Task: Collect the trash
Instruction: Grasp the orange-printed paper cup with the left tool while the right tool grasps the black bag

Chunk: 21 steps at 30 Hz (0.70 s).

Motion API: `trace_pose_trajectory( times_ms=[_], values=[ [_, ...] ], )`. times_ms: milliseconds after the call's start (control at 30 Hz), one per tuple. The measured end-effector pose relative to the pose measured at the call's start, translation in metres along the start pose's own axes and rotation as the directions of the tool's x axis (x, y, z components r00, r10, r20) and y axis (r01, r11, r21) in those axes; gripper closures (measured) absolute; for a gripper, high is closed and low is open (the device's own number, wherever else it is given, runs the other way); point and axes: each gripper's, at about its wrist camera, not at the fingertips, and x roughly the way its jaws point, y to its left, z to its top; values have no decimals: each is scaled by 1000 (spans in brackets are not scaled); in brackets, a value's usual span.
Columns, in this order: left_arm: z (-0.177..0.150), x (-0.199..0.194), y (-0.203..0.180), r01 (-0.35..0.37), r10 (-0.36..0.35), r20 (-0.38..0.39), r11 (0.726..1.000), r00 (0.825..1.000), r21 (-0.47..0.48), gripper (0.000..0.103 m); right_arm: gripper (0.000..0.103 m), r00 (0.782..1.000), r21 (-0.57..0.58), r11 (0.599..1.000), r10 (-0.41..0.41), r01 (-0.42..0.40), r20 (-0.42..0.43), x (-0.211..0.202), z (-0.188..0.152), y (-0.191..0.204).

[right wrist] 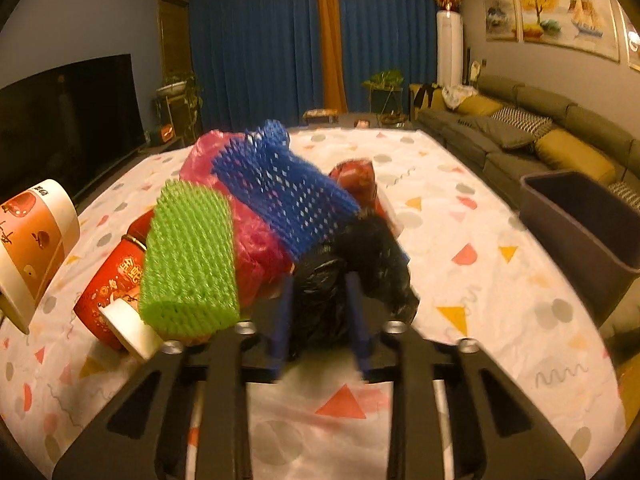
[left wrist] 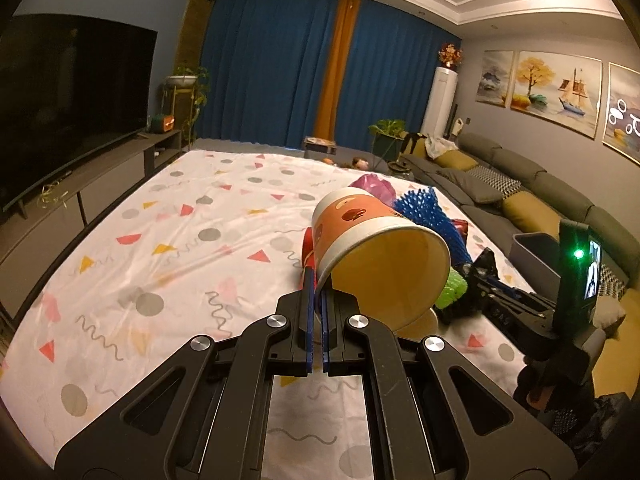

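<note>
My left gripper (left wrist: 318, 280) is shut on the rim of an orange and white paper cup (left wrist: 360, 236) and holds it tilted above the patterned table; the cup also shows at the left of the right wrist view (right wrist: 34, 240). My right gripper (right wrist: 322, 300) is closed around a crumpled black plastic bag (right wrist: 360, 252). Around the bag lie a green foam net (right wrist: 188, 256), a blue foam net (right wrist: 284, 188), a red plastic bag (right wrist: 248, 240) and a red paper cup (right wrist: 110, 292) on its side.
A dark grey bin (right wrist: 584, 220) stands at the table's right edge, by the sofa (right wrist: 560, 136). The table wears a white cloth (left wrist: 160, 240) with coloured shapes. A TV (left wrist: 68, 100) on a low cabinet is to the left.
</note>
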Motion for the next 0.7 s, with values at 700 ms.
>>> trace_pose_trajectory(
  times_ms=[700],
  values=[
    [-1,-15,-38,38,-40,25,997,999,59,101,97,984,26,999,40,-45,174,-104,-12,-35]
  ],
)
